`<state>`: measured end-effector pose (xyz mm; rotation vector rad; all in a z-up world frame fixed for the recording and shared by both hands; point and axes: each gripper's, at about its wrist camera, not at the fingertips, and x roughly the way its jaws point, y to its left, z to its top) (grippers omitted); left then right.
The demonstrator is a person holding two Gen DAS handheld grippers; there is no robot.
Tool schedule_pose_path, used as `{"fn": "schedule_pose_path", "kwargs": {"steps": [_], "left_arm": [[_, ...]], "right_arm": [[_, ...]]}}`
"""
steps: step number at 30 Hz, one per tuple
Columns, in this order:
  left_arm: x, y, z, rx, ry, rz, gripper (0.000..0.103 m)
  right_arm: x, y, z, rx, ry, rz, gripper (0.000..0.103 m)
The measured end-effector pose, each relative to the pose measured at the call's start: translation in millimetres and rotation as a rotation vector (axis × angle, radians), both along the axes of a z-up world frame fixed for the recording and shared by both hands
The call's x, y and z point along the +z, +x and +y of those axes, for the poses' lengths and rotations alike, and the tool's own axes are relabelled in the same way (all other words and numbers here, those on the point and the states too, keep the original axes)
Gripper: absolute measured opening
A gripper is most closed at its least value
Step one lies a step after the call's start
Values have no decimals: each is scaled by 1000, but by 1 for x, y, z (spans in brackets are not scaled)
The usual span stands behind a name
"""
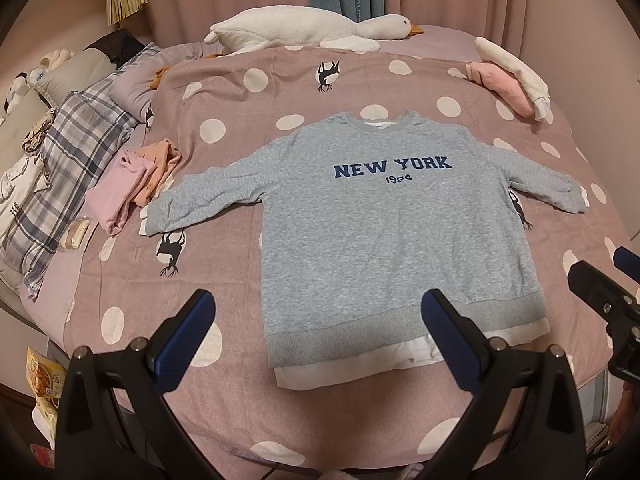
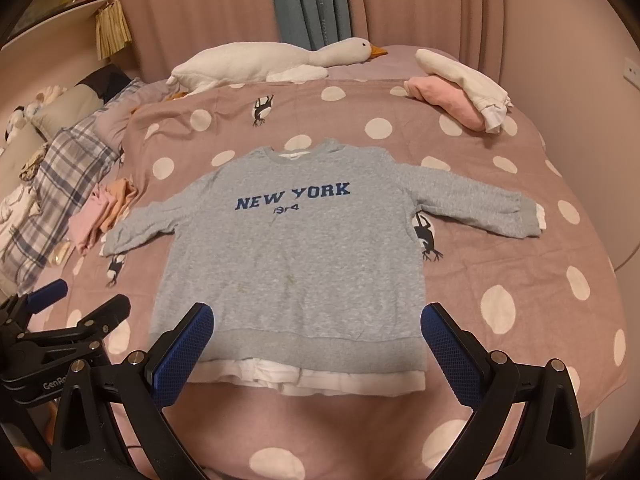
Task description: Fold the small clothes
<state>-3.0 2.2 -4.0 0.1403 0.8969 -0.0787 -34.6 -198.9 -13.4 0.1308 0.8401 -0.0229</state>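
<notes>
Up close, the left gripper [image 1: 318, 336] hangs over the near edge of the bed [image 1: 224, 264] with its blue-padded fingers [image 1: 184, 340] spread wide and nothing between them. Its right finger shows over the near hem of the sweatshirt [image 1: 368, 220], its left finger over bare cover; whether either touches the cloth cannot be told. The right gripper [image 2: 318, 340] hangs likewise, jaws wide apart and empty, framing the hem from both sides. Each tool shows at the edge of the other's view: the right one at the right rim of the left view, the left one at the lower left of the right view.

The sweatshirt, grey with "NEW YORK" in blue letters, lies flat and face up in the middle of the bed, collar far, hem near. Both sleeves are spread out to the sides, and a white under-layer shows below the hem and at the cuffs.

Left of the left sleeve, just beside its cuff, sits a pile of pink and orange clothes [image 1: 132, 184]. At the far right lie a pink garment and a white one [image 2: 460, 84] together. A plush goose [image 2: 272, 60] stretches along the far edge, before the curtains [image 2: 440, 8]. A plaid blanket [image 1: 72, 160] and pillows lie at the left.
</notes>
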Motion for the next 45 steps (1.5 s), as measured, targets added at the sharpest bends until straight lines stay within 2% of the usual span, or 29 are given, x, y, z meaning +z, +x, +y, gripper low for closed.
{"fn": "schedule_pose_path", "kwargs": {"steps": [35,40,43,45], "left_arm": [[0,0,-1,-4,-2,-4,103],[-4,4,2,-17,-67,4,103],[-13,12,6,-29,-145,19,103],[-20,17,6,-54,-200,39,103]], "right_arm": [[-1,1,2,0,7,1,102],[-6,0,2,-2,34,-5,102],[-11,0,-8,27,105,-34,102],[-17,-3,-24,46,187,-71,102]]}}
